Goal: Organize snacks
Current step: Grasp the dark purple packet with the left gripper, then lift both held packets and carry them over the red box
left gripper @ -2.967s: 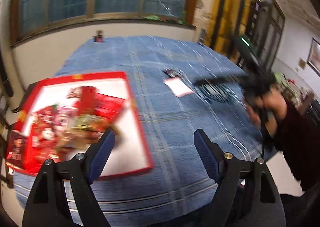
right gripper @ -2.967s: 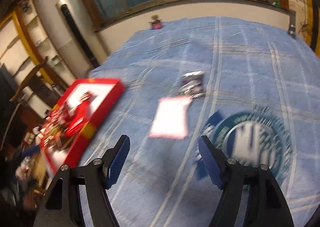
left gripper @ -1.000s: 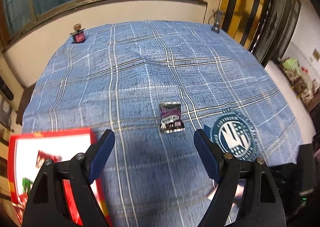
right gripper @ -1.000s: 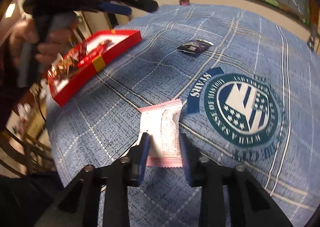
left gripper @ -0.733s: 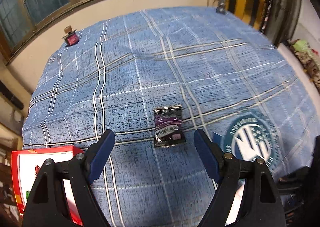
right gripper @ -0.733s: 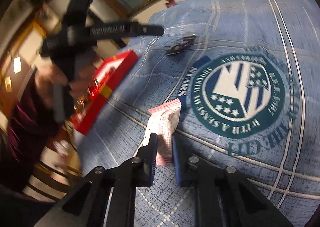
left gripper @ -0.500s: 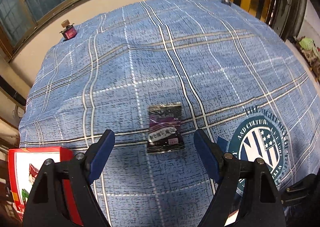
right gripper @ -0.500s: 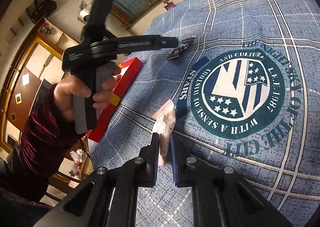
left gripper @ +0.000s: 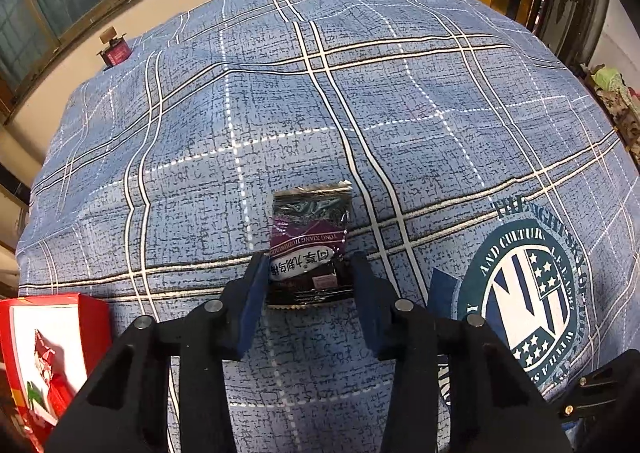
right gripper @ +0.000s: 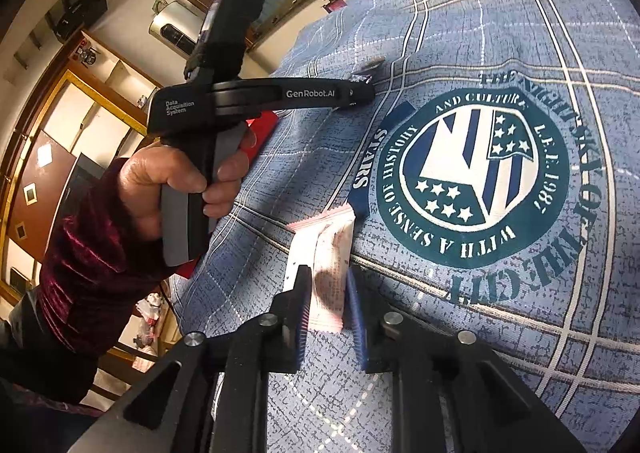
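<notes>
Left tongs (left gripper: 308, 285) pinch dark packet (left gripper: 308, 241) — right tongs (right gripper: 328, 313), opening, straddle pink packet (right gripper: 326, 261).

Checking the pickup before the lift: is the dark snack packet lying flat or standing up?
Lying flat: the dark snack packet rests face up on the blue tablecloth.

The snack packet (left gripper: 308, 249) lies on the cloth (left gripper: 280, 113), left of its emblem (left gripper: 524, 293).
</notes>
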The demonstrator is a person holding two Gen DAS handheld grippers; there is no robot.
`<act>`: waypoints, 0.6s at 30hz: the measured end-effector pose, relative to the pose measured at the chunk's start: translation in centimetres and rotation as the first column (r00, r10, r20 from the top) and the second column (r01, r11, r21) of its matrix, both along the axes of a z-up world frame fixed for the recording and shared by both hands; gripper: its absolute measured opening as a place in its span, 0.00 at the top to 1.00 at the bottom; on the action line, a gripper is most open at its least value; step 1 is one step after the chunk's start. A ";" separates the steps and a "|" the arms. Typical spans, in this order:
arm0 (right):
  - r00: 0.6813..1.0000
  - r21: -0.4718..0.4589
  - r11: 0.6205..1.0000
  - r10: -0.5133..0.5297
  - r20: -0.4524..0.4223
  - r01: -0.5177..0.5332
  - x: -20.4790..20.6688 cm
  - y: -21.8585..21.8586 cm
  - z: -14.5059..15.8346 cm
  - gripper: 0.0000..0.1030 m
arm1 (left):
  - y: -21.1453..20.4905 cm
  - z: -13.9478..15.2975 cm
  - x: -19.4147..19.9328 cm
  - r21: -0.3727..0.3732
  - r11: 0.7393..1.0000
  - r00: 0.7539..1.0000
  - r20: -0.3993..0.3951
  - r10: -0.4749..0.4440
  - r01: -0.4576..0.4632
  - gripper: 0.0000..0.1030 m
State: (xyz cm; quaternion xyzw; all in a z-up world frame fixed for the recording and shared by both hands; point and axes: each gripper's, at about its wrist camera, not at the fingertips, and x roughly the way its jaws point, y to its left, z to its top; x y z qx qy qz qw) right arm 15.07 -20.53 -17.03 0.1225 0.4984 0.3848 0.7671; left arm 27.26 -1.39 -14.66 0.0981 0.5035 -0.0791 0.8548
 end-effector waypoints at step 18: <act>0.973 -0.409 0.912 0.068 0.221 0.029 -3.7 7.0 1.8 0.31 | 4.9 0.7 -8.7 -0.030 0.999 0.999 0.004 0.046 -0.046 0.64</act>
